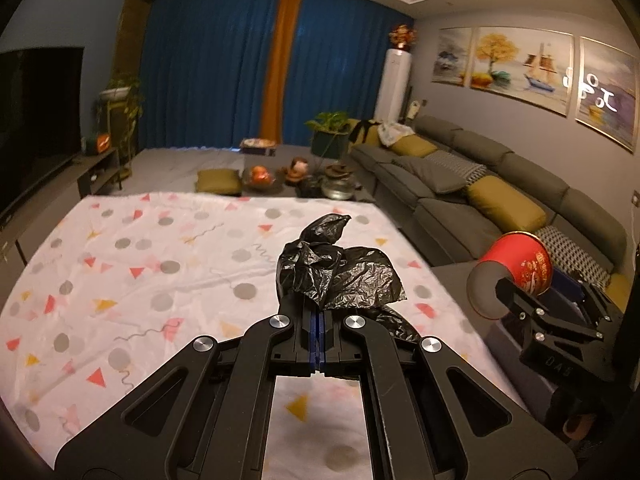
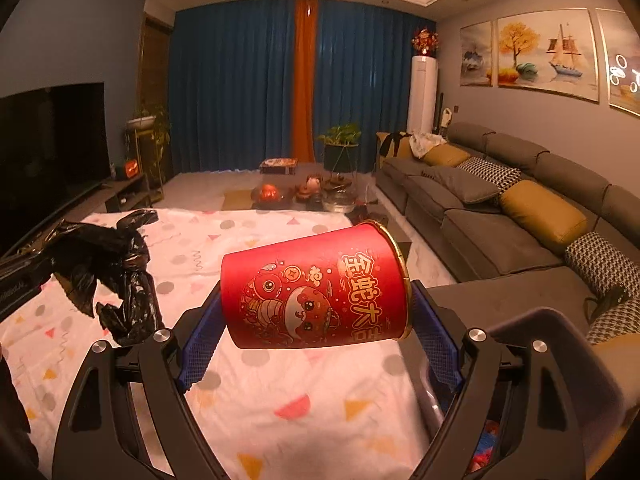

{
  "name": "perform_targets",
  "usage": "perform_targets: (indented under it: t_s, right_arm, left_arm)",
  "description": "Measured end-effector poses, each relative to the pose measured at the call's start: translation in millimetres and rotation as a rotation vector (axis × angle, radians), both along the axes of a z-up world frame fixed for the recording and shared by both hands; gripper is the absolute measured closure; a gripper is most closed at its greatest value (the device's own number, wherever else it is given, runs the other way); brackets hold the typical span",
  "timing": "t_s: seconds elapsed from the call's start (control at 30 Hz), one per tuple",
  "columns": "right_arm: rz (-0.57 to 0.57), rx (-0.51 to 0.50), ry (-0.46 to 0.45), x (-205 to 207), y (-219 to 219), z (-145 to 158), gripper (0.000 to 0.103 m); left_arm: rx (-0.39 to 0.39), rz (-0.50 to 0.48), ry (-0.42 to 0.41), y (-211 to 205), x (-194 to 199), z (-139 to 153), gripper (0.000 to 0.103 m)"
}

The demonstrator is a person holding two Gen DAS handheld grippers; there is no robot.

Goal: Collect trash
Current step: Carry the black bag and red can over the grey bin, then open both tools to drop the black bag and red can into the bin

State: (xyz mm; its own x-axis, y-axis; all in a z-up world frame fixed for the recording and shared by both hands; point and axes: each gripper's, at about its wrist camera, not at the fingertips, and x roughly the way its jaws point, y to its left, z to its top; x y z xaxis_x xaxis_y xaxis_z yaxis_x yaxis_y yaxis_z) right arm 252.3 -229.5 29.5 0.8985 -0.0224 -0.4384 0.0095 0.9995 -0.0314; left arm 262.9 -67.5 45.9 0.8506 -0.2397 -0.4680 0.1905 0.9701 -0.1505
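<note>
My left gripper is shut on a crumpled black plastic bag and holds it above the patterned tablecloth. The bag also shows at the left of the right wrist view. My right gripper is shut on a red paper cup with gold rim and cartoon print, held on its side between the blue pads, above the table's right part. The same cup and right gripper show at the right of the left wrist view, beyond the table's right edge.
A grey sofa with yellow and checked cushions runs along the right. A grey bin edge shows at lower right. A low tea table with pots stands beyond the table, a TV at left.
</note>
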Motion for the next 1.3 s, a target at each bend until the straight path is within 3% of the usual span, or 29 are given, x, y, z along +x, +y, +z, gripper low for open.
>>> perform_targets:
  t_s: [0.2, 0.47, 0.87, 1.3]
  right_arm:
    - [-0.044, -0.001, -0.043, -48, -30, 12, 0.019]
    - [-0.166, 0.013, -0.051, -90, -94, 8, 0.019]
    - [-0.329, 0.019, -0.046, -119, -170, -19, 0.019]
    - [-0.354, 0.035, -0.006, -115, -193, -46, 0.019]
  left_arm:
    - [0.009, -0.096, -0.044, -44, -37, 20, 0.103]
    - [0.0, -0.242, -0.076, -120, -65, 22, 0.103]
    - [-0.027, -0.418, -0.05, -214, -56, -7, 0.103]
    - [-0.038, -0.532, 0.007, -247, -50, -42, 0.102]
